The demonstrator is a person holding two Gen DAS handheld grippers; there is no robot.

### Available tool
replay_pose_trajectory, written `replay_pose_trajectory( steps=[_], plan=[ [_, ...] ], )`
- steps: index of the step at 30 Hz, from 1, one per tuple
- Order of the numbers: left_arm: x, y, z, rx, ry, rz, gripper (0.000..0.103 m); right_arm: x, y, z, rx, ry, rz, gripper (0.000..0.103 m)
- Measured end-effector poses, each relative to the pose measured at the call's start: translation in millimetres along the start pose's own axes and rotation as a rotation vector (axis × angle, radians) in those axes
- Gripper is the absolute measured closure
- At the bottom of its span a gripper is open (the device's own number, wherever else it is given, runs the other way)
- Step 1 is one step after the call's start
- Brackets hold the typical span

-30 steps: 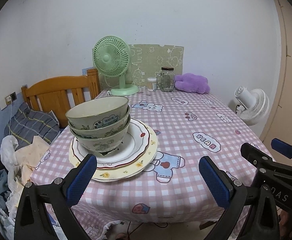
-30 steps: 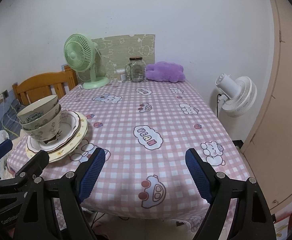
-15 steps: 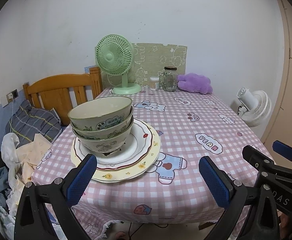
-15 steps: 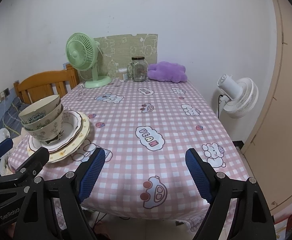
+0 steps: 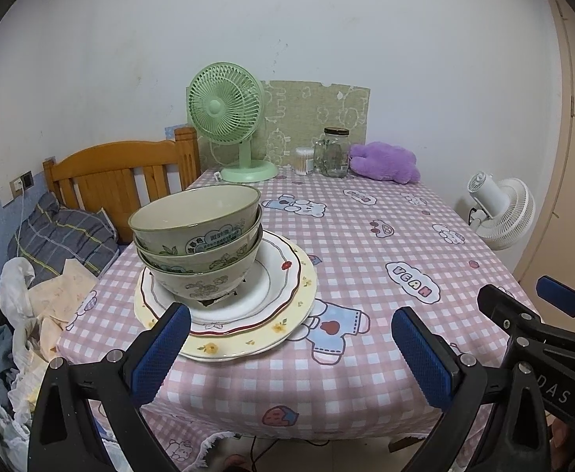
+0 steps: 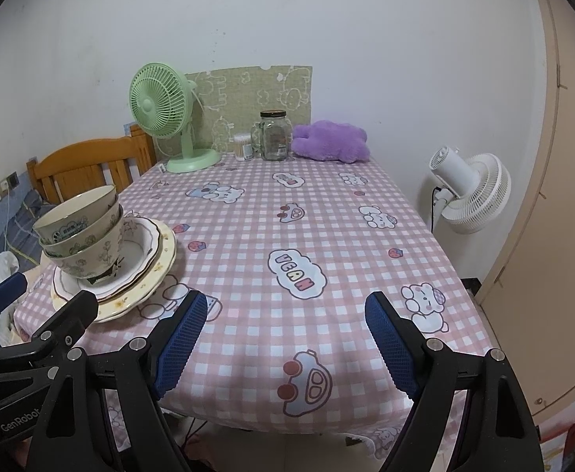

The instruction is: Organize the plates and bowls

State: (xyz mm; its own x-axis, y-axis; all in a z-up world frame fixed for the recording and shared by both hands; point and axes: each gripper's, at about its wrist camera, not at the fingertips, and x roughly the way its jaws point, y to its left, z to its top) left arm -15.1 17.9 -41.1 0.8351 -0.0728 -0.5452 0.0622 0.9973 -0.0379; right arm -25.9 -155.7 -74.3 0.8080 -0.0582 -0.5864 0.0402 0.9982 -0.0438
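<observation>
Bowls (image 5: 197,236), three of them nested into one stack, sit left of centre in the left wrist view, on top of two stacked plates (image 5: 283,314). The upper plate is white with a dark red scalloped rim; the lower is pale yellow with small flowers. The pile stands near the lower-left corner of the pink checked tablecloth (image 5: 366,259), close to the table's near edge. In the right wrist view the same bowls (image 6: 83,232) and plates (image 6: 157,271) lie at the left middle of the frame.

The left gripper (image 5: 291,338) fills the bottom of its view, its blue-padded fingers spread wide and holding nothing; the left pad overlaps the near rim of the plates in the picture, but whether it touches them cannot be told. The right gripper (image 6: 285,332) sits at the bottom of its own view, also spread wide and empty, over the tablecloth's near edge, with the stack well to its left.

At the upper centre of both frames, along the far wall, stand a green fan (image 5: 228,118), a glass jar (image 5: 334,153) with a dark lid, a small container of cotton swabs (image 5: 304,160) and a purple plush toy (image 5: 385,163). A white fan (image 5: 499,212) stands at the right off the table, and a wooden chair (image 5: 118,177) at the left.
</observation>
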Motion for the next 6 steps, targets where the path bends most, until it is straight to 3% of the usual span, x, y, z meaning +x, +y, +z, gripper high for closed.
replay_pose_trajectory(
  steps=[6],
  plan=[
    [3.1,-4.2,1.5,0.009,0.002,-0.022,0.0,2.1,-3.1,0.4,0.01,0.002,-0.009,0.018]
  ],
)
